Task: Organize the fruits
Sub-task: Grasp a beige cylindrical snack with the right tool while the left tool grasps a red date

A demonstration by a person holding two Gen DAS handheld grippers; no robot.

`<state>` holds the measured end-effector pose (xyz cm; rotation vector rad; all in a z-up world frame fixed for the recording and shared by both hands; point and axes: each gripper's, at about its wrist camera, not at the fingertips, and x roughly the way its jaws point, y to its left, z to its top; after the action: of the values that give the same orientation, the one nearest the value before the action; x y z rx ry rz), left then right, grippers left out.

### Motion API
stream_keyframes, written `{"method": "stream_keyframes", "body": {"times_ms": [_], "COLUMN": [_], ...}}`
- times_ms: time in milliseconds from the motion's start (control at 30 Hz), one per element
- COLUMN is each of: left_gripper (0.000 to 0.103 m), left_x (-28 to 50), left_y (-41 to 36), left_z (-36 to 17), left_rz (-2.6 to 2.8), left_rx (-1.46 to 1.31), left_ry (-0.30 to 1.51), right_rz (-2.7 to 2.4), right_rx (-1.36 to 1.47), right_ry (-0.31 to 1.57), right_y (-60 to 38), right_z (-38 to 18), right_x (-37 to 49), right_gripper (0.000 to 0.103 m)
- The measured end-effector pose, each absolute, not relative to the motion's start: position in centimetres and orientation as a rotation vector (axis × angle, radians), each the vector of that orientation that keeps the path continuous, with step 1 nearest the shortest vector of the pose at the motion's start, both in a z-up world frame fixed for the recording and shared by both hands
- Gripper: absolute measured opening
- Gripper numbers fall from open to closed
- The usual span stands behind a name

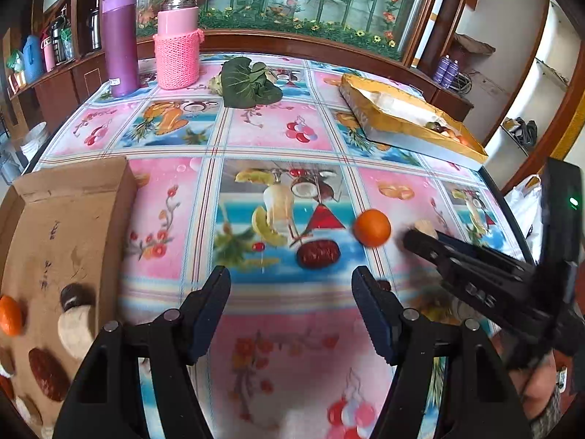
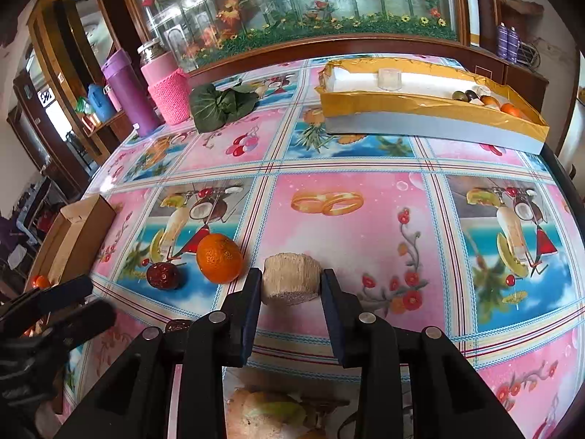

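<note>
Fruits are lying on the table (image 2: 365, 168), which is wearing a glossy pink and blue patterned cloth with printed fruit pictures. One round orange mandarin (image 2: 219, 258) is sitting near the middle of this cloth, and a dark red wrinkled date (image 2: 162, 275) is lying just beside the mandarin, on the side of the left gripper. On the other side of the mandarin, a pale beige ridged chunk (image 2: 290, 284) is resting on the cloth, close to the mandarin but not touching it.

The right gripper (image 2: 291, 294) is standing around this beige chunk with its jaws at a middle width; one finger is touching the chunk or nearly so, while the other is showing a thin gap, so it is not clamping the chunk.

The left gripper (image 1: 291, 287) is hovering low over the cloth with its jaws wide and nothing between them. The date and the mandarin are lying a little ahead of its fingertips.

A flat brown cardboard tray (image 1: 55, 226) is lying far from the mandarin, at the left gripper's side of the table, and it is holding another mandarin (image 1: 10, 315), a second dark date (image 1: 47, 373) and a pale piece with a dark cap (image 1: 75, 318).

A long yellow and white box (image 2: 431, 113) is standing at the far edge behind the mandarin, holding several small fruits at one end.
</note>
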<state>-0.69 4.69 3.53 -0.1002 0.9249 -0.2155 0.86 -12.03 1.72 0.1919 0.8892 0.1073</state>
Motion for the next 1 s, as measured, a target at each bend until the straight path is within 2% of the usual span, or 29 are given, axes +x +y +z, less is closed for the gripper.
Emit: {"method": "stream_keyframes", "body": {"times_ms": [133, 267, 367, 400, 467, 767, 1000], "left_gripper": [0.065, 0.052, 0.048, 0.039, 0.032, 0.032, 0.032], "left_x": [0.9, 1.7, 1.6, 1.5, 1.5, -1.4, -5.9], "left_y": [4.0, 3.0, 2.3, 2.0, 1.8, 3.9, 9.4], "left_z": [2.6, 1.6, 1.3, 1.3, 1.2, 3.7, 6.6], "left_rz": [-0.226, -0.262, -0.27, -0.268, -0.259, -0.22, -0.101], "left_rx": [-0.111, -0.111, -0.08, -0.065, -0.034, -0.078, -0.088], "left_ry": [0.938, 0.968, 0.948, 0.94, 0.93, 0.884, 0.812], "right_rz": [0.115, 0.122, 0.112, 0.109, 0.105, 0.068, 0.032], "right_rx": [0.233, 0.241, 0.216, 0.208, 0.198, 0.185, 0.177], "right_ry": [0.878, 0.874, 0.86, 0.854, 0.845, 0.822, 0.82], "right_y": [-12.8, -12.7, -12.3, -12.2, -12.1, -12.6, -12.8], "right_z": [2.0, 2.1, 2.4, 2.5, 2.6, 2.8, 2.5], "right_x": [0.5, 0.5, 0.3, 0.2, 0.1, 0.1, 0.1], "right_gripper": [0.035, 0.035, 0.035, 0.035, 0.035, 0.035, 0.034]}}
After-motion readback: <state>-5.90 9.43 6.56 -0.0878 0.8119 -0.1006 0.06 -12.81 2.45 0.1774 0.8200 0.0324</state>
